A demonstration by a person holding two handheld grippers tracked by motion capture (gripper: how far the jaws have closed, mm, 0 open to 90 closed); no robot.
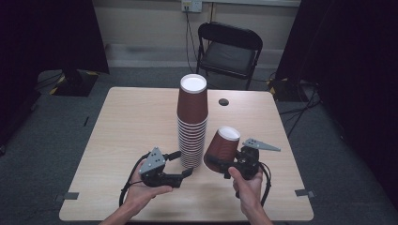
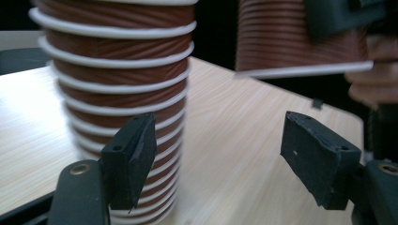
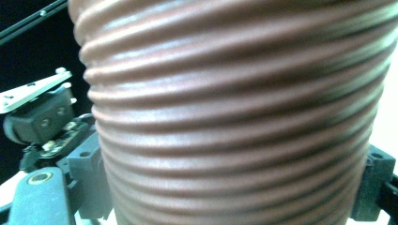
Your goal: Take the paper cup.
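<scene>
Cup stack (image 1: 192,123) blocks table (image 1: 136,122) centre; L + R sides free.

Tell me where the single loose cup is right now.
In the high view the single cup is upside down and tilted in the right gripper, just right of the tall cup stack near the table's front edge.
</scene>
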